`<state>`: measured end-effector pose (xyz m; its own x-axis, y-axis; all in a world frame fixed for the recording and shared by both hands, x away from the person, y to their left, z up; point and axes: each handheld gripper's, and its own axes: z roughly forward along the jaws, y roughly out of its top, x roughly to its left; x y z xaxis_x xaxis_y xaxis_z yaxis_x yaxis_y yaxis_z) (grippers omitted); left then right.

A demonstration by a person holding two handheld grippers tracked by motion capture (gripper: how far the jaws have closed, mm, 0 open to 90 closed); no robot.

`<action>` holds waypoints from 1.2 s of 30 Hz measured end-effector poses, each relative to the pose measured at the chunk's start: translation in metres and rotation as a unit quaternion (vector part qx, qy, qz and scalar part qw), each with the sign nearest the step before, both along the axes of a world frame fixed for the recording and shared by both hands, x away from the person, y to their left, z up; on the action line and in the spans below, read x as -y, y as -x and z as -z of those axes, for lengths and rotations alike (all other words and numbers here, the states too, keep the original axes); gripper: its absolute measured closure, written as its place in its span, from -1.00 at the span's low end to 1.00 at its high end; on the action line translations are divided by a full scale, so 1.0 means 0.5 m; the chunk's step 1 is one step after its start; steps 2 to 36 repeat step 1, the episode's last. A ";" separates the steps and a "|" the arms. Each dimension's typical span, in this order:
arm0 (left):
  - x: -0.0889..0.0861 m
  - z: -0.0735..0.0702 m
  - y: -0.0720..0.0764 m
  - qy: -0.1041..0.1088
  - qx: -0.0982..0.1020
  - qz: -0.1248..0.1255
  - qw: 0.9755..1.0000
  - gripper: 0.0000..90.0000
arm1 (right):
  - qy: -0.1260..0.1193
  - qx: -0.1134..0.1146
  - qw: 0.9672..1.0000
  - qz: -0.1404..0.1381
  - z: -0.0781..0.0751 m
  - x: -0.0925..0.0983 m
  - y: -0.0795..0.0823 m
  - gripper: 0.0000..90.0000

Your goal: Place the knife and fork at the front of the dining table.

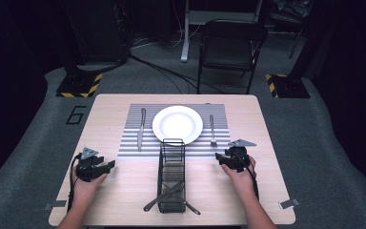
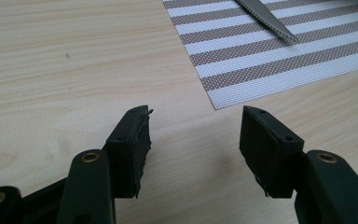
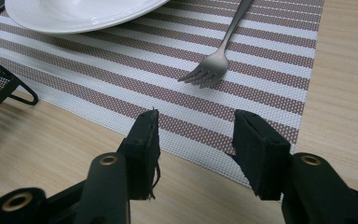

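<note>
A white plate (image 1: pixel 177 123) sits in the middle of a striped placemat (image 1: pixel 131 143). A knife (image 1: pixel 141 129) lies left of the plate and a fork (image 1: pixel 212 130) right of it. My left gripper (image 1: pixel 108 165) rests low over the bare wood near the mat's front left corner (image 2: pixel 216 100), open and holding nothing; the knife tip (image 2: pixel 270 23) lies beyond it. My right gripper (image 1: pixel 219 157) hovers at the mat's front right edge, open with nothing between its jaws; the fork's tines (image 3: pixel 205 74) point toward it and the plate rim (image 3: pixel 81 16) is farther off.
A black wire cutlery basket (image 1: pixel 172 174) stands lengthwise between my hands, with cutlery (image 1: pixel 169 195) lying across its near end; its corner (image 3: pixel 0 88) appears in the right gripper view. A folding chair (image 1: pixel 231 45) stands beyond the table's far edge.
</note>
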<state>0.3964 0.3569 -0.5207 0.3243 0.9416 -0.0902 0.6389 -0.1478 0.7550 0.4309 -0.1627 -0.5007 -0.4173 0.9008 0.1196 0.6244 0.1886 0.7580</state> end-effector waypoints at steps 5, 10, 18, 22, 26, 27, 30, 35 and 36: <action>-0.002 0.000 -0.001 0.000 -0.004 0.000 1.000 -0.05 | 0.001 0.004 1.000 -0.001 0.000 0.001 0.000 0.11; -0.002 0.000 -0.001 0.000 -0.004 0.000 1.000 -0.05 | 0.001 0.004 1.000 -0.001 0.000 0.001 0.000 0.11; -0.002 0.000 -0.001 0.000 -0.004 0.000 1.000 -0.05 | 0.001 0.004 1.000 -0.001 0.000 0.001 0.000 0.11; -0.002 0.000 -0.001 0.000 -0.004 0.000 1.000 -0.05 | 0.001 0.004 1.000 -0.001 0.000 0.001 0.000 0.11; -0.002 0.000 -0.001 0.000 -0.004 0.000 1.000 -0.05 | 0.001 0.004 1.000 -0.001 0.000 0.001 0.000 0.11; -0.002 0.000 -0.001 0.000 -0.004 0.000 1.000 -0.05 | 0.001 0.004 1.000 -0.001 0.000 0.001 0.000 0.11; -0.002 0.000 -0.001 0.000 -0.004 0.000 1.000 -0.05 | 0.001 0.004 1.000 -0.001 0.000 0.001 0.000 0.11; -0.002 0.000 -0.001 0.000 -0.004 0.000 1.000 -0.05 | 0.001 0.004 1.000 -0.001 0.000 0.001 0.000 0.11; -0.002 0.000 -0.001 0.000 -0.004 0.000 1.000 -0.05 | 0.001 0.004 1.000 -0.001 0.000 0.001 0.000 0.11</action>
